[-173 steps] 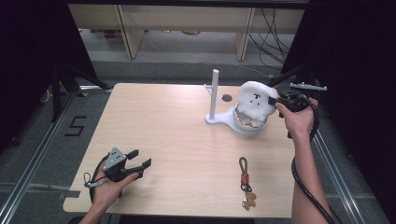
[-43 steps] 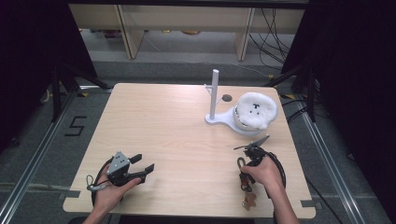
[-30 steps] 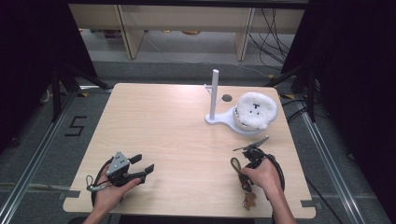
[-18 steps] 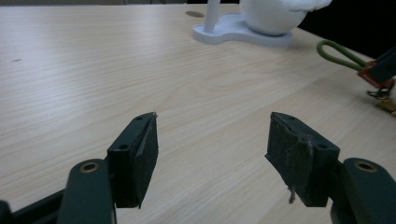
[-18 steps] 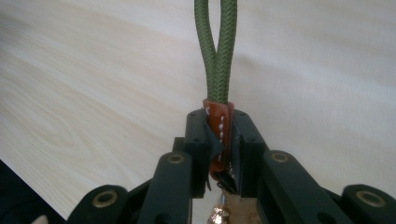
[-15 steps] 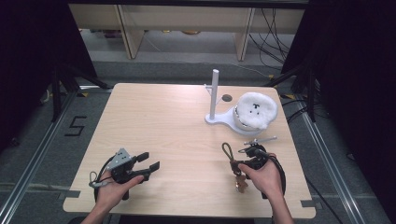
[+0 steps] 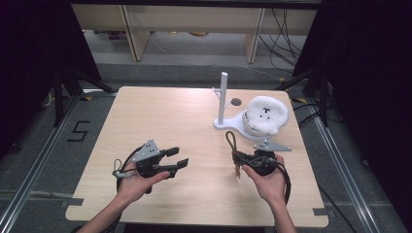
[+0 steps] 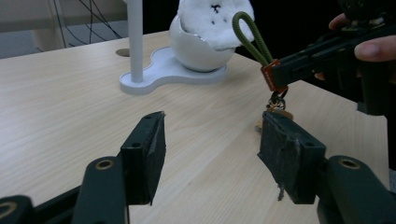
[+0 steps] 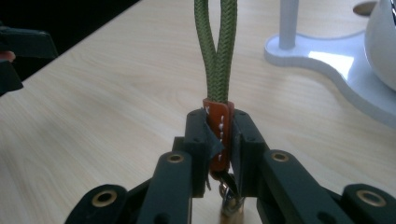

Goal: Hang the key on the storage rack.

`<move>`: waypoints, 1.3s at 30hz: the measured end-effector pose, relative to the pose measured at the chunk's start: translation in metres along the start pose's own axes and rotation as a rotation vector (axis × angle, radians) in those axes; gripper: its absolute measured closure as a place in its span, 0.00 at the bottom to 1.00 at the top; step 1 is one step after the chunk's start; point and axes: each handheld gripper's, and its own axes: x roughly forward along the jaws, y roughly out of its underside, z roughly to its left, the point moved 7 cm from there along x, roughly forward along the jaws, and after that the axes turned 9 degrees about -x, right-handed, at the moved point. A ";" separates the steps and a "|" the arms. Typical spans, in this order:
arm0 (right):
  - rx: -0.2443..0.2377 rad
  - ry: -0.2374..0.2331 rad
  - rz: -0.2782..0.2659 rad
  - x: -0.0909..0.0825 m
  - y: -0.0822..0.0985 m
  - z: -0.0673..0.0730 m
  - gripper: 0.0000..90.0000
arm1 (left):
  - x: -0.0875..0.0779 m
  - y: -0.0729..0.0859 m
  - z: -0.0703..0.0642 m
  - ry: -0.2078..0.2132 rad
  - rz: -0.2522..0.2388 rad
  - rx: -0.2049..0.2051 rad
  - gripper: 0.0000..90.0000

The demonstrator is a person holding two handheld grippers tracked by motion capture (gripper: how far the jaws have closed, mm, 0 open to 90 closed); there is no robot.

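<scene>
High view: wooden desk (image 7: pixel 160 121) under both tools. Beyond the right tool stands a white stand (image 7: pixel 223 99), an upright post on a flat base; the base carries a white bowl (image 7: pixel 252 127) with a fluffy white plush (image 7: pixel 267 114) in it, just past the tool's tip. Right tool (image 7: pixel 236 156), lower right, is clamped tight on the keychain (image 7: pixel 231 145): the jaws pinch its brown leather tab. In the right gripper view that tab (image 9: pixel 218 133) sits squeezed between the pads, the green cord loop (image 9: pixel 215 51) sticks straight out ahead of the jaws, and metal ring and brass bits hang below them. Keychain is lifted off the desk, only the hanging end near the surface. Left tool (image 7: pixel 179 160), lower left, well apart from the right tool, jaws have just been closing but stand wide, nothing between them. Left gripper view: keychain loop (image 8: pixel 252 37) ahead and right of the jaws, bare desk between the pads (image 8: pixel 149 154).
</scene>
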 end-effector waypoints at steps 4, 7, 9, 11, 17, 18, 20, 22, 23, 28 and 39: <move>-0.019 -0.031 -0.075 0.004 -0.007 0.009 0.88 | 0.009 -0.010 -0.003 0.035 -0.009 -0.024 0.48; -0.018 -0.040 -0.132 0.006 -0.013 0.016 0.88 | 0.015 -0.020 -0.004 0.051 -0.017 -0.027 0.49; -0.030 -0.053 -0.143 0.006 -0.015 0.020 0.88 | 0.019 -0.025 -0.003 0.056 -0.016 -0.031 0.50; -0.044 -0.069 -0.160 0.009 -0.018 0.023 0.88 | 0.021 -0.028 -0.003 0.063 -0.018 -0.040 0.52; -0.078 -0.091 -0.171 0.015 -0.023 0.032 0.88 | 0.039 -0.039 -0.005 0.132 -0.015 -0.104 0.57; -0.086 -0.087 -0.166 0.016 -0.024 0.033 0.88 | 0.042 -0.040 -0.007 0.145 -0.012 -0.113 0.59; -0.088 -0.096 -0.170 0.019 -0.025 0.036 0.88 | 0.048 -0.041 -0.010 0.165 -0.007 -0.120 0.61; -0.087 -0.101 -0.160 0.020 -0.025 0.038 0.88 | 0.053 -0.042 -0.015 0.181 0.008 -0.114 0.64; -0.092 -0.100 -0.169 0.020 -0.026 0.038 0.88 | 0.056 -0.042 -0.016 0.181 0.015 -0.109 0.65; -0.123 -0.082 -0.179 0.020 -0.026 0.036 0.88 | 0.066 -0.043 -0.020 0.200 0.013 -0.126 0.71; -0.082 -0.119 -0.172 0.020 -0.025 0.042 0.88 | 0.071 -0.044 -0.021 0.230 0.002 -0.137 0.80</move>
